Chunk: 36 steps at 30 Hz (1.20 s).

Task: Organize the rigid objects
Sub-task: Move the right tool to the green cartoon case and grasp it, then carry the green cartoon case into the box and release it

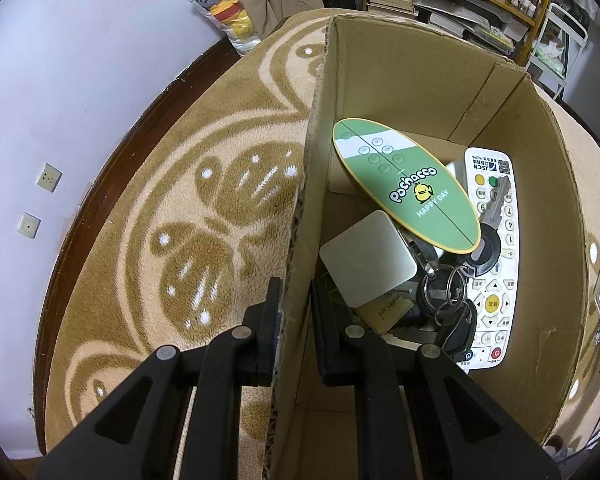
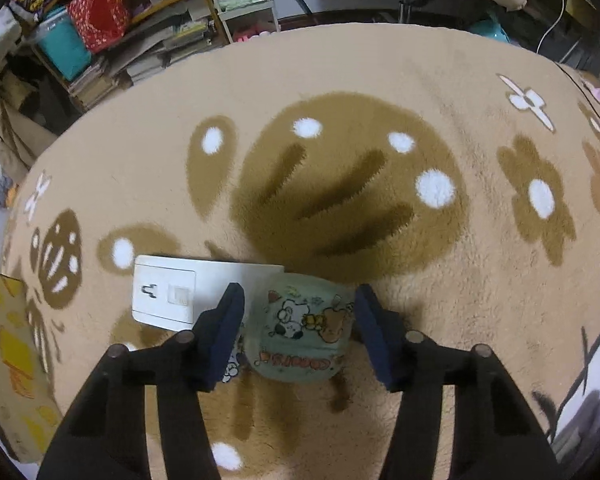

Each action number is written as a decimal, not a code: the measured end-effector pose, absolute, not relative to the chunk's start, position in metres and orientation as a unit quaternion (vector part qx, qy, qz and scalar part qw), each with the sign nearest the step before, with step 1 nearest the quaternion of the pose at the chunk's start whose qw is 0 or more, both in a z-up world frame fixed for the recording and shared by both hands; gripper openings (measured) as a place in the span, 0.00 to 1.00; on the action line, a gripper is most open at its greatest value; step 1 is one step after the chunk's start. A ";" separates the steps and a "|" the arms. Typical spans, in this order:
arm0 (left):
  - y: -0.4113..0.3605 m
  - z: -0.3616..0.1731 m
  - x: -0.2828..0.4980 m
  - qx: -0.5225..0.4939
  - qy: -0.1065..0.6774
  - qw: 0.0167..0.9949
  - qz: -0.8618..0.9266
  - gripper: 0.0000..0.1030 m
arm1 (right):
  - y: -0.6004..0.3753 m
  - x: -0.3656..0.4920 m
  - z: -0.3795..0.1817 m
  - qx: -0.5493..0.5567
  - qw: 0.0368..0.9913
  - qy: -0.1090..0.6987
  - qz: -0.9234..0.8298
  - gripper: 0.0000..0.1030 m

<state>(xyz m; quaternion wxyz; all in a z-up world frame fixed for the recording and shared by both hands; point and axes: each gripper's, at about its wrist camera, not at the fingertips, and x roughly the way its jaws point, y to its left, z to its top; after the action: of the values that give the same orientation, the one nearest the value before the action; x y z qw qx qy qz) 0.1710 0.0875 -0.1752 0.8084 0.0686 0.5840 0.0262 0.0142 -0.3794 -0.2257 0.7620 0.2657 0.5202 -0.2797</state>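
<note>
My left gripper (image 1: 296,282) is shut on the near wall of an open cardboard box (image 1: 400,80), one finger outside and one inside. In the box lie a green oval Pochacco card (image 1: 412,192), a white remote control (image 1: 496,280), a bunch of keys (image 1: 448,300) and a white square block (image 1: 368,260). In the right wrist view a small round green container with cartoon prints (image 2: 300,328) sits on the carpet. My right gripper (image 2: 299,287) points down over it, a dark pad against each of its sides. A white wall socket plate (image 2: 168,292) lies just left of it.
A tan carpet with brown flower patterns (image 2: 340,184) covers the floor. Part of a printed cardboard side (image 2: 8,352) shows at the left edge of the right wrist view. Cluttered shelves with books and bottles (image 2: 160,20) stand behind. A white wall with sockets (image 1: 48,178) lies left.
</note>
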 end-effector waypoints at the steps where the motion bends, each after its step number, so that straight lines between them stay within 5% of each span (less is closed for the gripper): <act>1: 0.087 -0.175 0.171 0.069 0.584 0.808 0.026 0.13 | -0.379 0.015 -0.226 0.266 0.762 0.520 -0.281 0.59; 12: 0.087 -0.175 0.171 0.069 0.584 0.808 0.026 0.13 | -0.370 0.025 -0.237 0.270 0.762 0.523 -0.270 0.56; 36: 0.087 -0.176 0.172 0.070 0.584 0.808 0.027 0.12 | -0.249 0.079 -0.153 0.161 0.864 0.463 -0.114 0.56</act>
<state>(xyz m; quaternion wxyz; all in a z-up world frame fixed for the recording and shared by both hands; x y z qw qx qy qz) 0.1717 0.0870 -0.1759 0.8083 0.0702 0.5840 0.0265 0.0789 -0.2493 -0.1535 0.8640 0.1612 0.4632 -0.1140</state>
